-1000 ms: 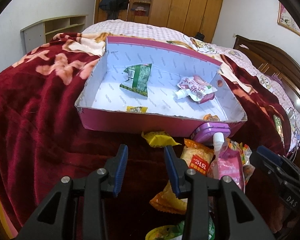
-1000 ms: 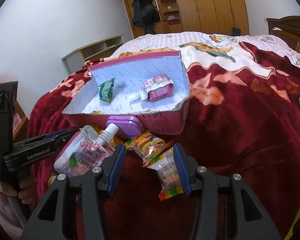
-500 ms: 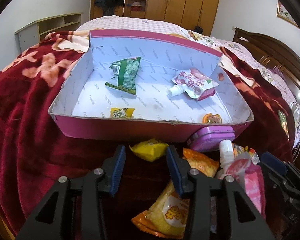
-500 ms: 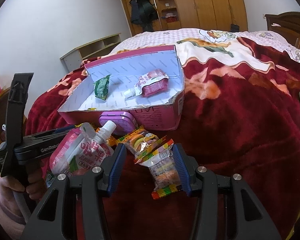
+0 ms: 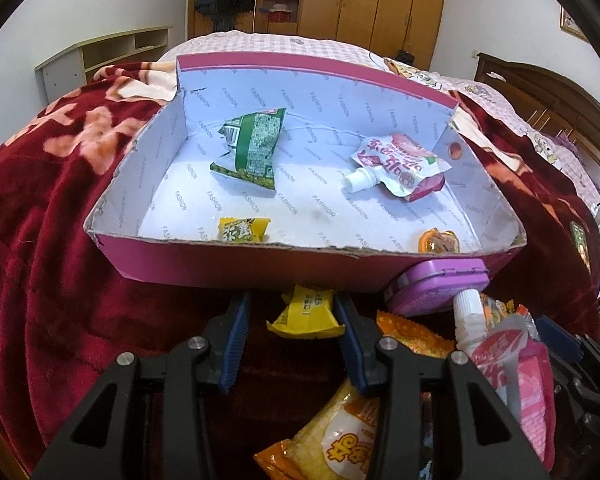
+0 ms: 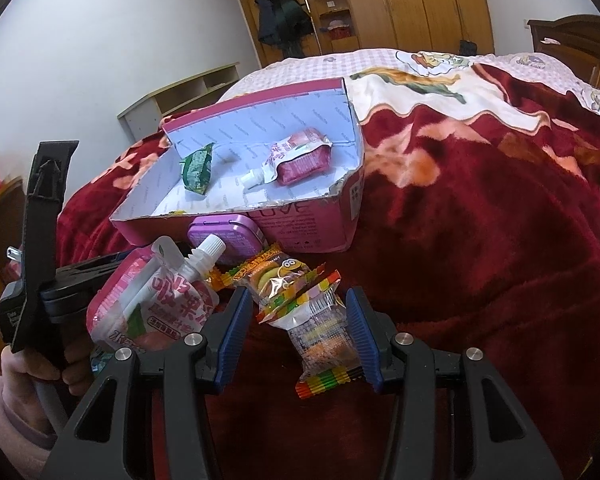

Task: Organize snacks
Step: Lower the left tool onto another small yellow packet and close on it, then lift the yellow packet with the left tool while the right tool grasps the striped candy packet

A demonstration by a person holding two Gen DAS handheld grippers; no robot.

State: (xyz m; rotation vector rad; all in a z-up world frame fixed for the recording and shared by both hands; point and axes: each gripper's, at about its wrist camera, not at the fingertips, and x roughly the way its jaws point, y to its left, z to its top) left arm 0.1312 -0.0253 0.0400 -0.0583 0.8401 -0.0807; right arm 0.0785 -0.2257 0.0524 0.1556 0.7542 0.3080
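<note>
Left wrist view: the left gripper point(image 5: 292, 312), jaws just widened and apart, brackets a yellow packet point(image 5: 305, 314) before the pink box point(image 5: 236, 266) on the bed. Right wrist view: the right gripper point(image 6: 296, 312), jaws apart, straddles a gummy packet point(image 6: 320, 330), not pressing it.

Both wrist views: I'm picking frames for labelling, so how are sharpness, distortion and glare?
Left wrist view: sharp, box print legible, fisheye bends the edges, dark corners. Right wrist view: sharp, glare on the gummy packet, wardrobe bowed.
</note>
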